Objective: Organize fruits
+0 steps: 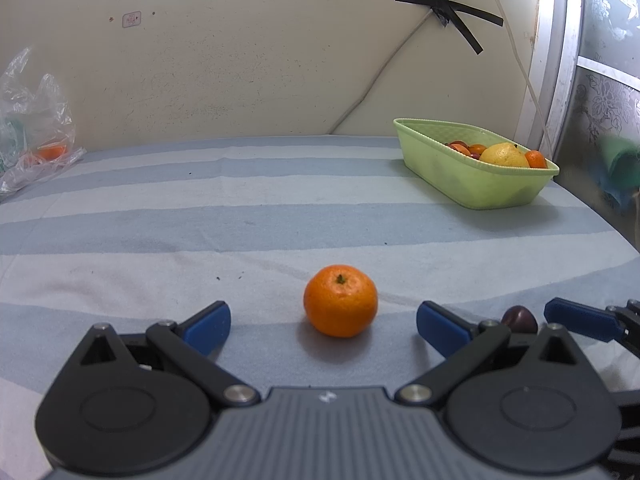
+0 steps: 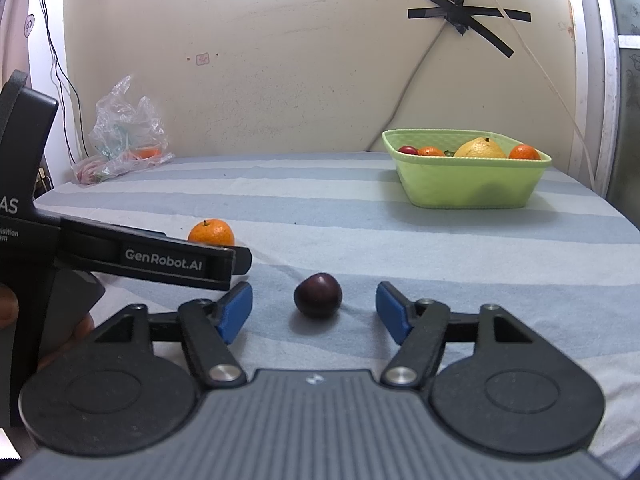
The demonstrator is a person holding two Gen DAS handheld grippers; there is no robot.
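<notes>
2 grippers we hold low over the striped cloth (image 1: 160, 208) | left gripper (image 1: 324, 326) jaws apart, round dimpled mandarin (image 1: 340, 301) just ahead between its blue pads, untouched | right gripper (image 2: 314, 312) jaws apart, smooth dark plum (image 2: 318, 295) between them, untouched | green plastic basket (image 2: 468, 188) far right holds fruit.

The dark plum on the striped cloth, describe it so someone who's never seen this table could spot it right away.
Start at the green basket of fruit at the far right of the striped cloth, then come toward the near edge. Two loose fruits lie there: a mandarin on the left and the plum, between the open right gripper's blue fingers. It is smaller, smooth, and dark purple, not orange.
</notes>
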